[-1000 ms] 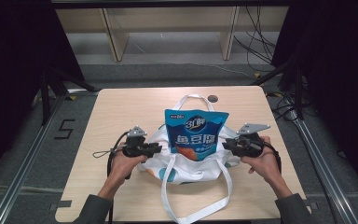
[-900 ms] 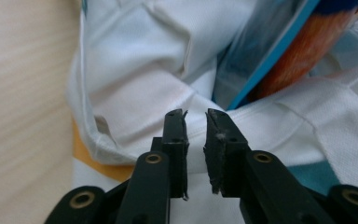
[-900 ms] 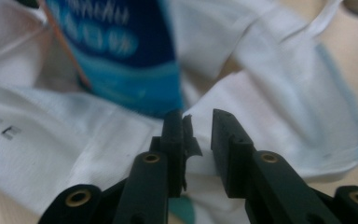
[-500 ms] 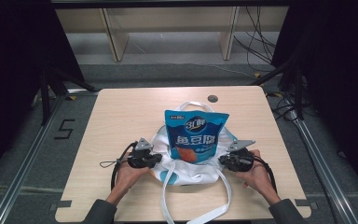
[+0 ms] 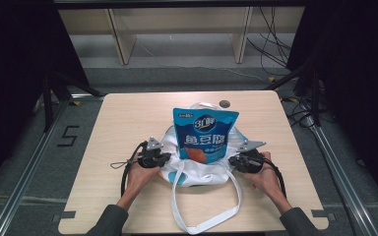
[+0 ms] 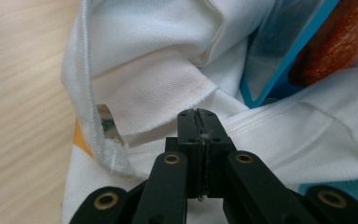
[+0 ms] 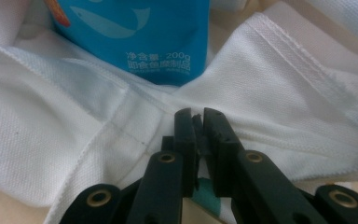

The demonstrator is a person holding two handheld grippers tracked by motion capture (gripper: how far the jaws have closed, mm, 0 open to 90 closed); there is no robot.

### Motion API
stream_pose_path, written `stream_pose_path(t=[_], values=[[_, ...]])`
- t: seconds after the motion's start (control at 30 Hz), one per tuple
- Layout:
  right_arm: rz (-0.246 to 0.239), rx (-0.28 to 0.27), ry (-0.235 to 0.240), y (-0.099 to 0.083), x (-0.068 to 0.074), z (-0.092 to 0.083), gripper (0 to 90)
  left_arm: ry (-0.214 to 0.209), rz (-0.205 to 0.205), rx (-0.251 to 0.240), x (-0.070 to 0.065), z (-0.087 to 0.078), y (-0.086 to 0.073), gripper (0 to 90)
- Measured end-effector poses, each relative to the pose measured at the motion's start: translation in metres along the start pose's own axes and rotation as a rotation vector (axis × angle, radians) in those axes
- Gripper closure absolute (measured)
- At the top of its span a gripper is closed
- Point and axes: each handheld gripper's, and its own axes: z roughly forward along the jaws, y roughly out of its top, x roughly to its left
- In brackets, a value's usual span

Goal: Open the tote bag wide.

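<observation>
High view: white tote bag [image 5: 197,169] lay at centre of the wooden table [image 5: 128,118], its long handles trailing toward the bottom edge. Blue snack pouch [image 5: 204,132] stood upright in the bag's mouth. Left gripper [image 5: 158,158] sat at the bag's left rim, right gripper [image 5: 237,161] at its right rim, each in one of the person's hands.

Left gripper view: jaws were pressed together at lower centre, clenched on the bag's hemmed edge [image 6: 242,119]. Pouch corner [image 6: 279,70] showed at upper right, inside the fabric.

Right gripper view: jaws had just been closing and were nipped on a fold of the rim [image 7: 135,112] at centre. Pouch bottom [image 7: 144,37] stood at top centre, just behind the rim.

Handling note: both pinches seemed to sit on the seam, the stronger purchase. Raising the two sides evenly should bring the cloth up around the pouch; an uneven pull would probably tip it.
</observation>
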Motion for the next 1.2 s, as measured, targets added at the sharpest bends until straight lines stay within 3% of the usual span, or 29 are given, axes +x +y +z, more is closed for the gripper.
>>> stream_pose_path(t=[0.03,0.07,0.17,0.2,0.23,0.27,0.3,0.33,0.43,0.47,0.53,0.57,0.6,0.7,0.73,0.87,0.97,1.03,1.07,1.1,1.13,1.2], values=[[-0.002,0.018,0.009,0.002,-0.002,-0.001,84.6,0.007,0.0,0.001,0.002,0.002,0.001,88.1],[-0.001,-0.002,0.0,0.003,-0.003,0.003,84.6,0.006,-0.007,-0.004,0.004,0.003,0.003,88.1],[0.005,0.007,-0.003,0.007,-0.008,0.006,84.5,0.008,-0.021,0.001,0.008,0.006,0.005,88.1],[0.014,-0.025,-0.016,0.007,-0.008,0.01,84.5,0.004,-0.026,0.002,0.01,0.007,0.006,88.1],[0.021,0.009,-0.003,0.009,-0.01,0.008,84.5,0.006,-0.04,-0.008,0.01,0.008,0.006,88.2],[0.033,-0.035,-0.018,0.009,-0.01,0.013,84.5,0.013,-0.028,-0.004,0.012,0.008,0.007,88.1],[0.033,-0.035,-0.018,0.009,-0.01,0.013,84.5,0.013,-0.028,-0.004,0.012,0.008,0.007,88.2],[0.029,0.007,-0.002,0.011,-0.013,0.01,84.4,0.013,-0.051,-0.02,0.011,0.01,0.007,88.2],[0.036,-0.001,-0.008,0.014,-0.016,0.013,84.4,0.017,-0.046,-0.019,0.015,0.012,0.009,88.2],[0.061,-0.013,-0.015,0.014,-0.014,0.015,84.3,0.013,-0.07,-0.029,0.016,0.014,0.009,88.1],[0.064,-0.013,-0.013,0.015,-0.015,0.017,84.3,0.014,-0.055,-0.019,0.018,0.014,0.01,88.1],[0.034,-0.013,-0.014,0.016,-0.02,0.017,84.3,0.014,-0.055,-0.019,0.018,0.014,0.01,88.1],[0.044,-0.016,-0.012,0.016,-0.021,0.017,84.3,0.02,-0.078,-0.035,0.018,0.016,0.011,88.1],[0.049,-0.013,-0.017,0.018,-0.022,0.018,84.2,0.019,-0.071,-0.029,0.02,0.017,0.012,88.1],[0.07,-0.01,-0.012,0.018,-0.021,0.019,84.2,0.024,-0.069,-0.031,0.02,0.018,0.013,88.1],[0.031,-0.039,-0.021,0.02,-0.028,0.023,84.1,0.02,-0.09,-0.045,0.022,0.019,0.012,88.1],[0.051,-0.028,-0.015,0.021,-0.029,0.023,83.6,0.015,-0.102,-0.054,0.023,0.02,0.012,87.6],[0.051,-0.03,-0.013,0.021,-0.029,0.022,81.9,0.007,-0.101,-0.062,0.022,0.019,0.012,82.0],[0.078,-0.031,-0.005,0.022,-0.028,0.021,76.6,-0.006,-0.126,-0.079,0.022,0.019,0.013,79.3],[0.078,-0.031,-0.005,0.022,-0.028,0.021,76.6,-0.006,-0.126,-0.079,0.022,0.019,0.013,76.6],[0.098,-0.044,0.004,0.023,-0.028,0.018,72.7,-0.038,-0.153,-0.087,0.023,0.017,0.013,73.6],[0.107,-0.081,-0.004,0.023,-0.028,0.016,68.8,-0.049,-0.165,-0.096,0.022,0.014,0.012,68.8]])
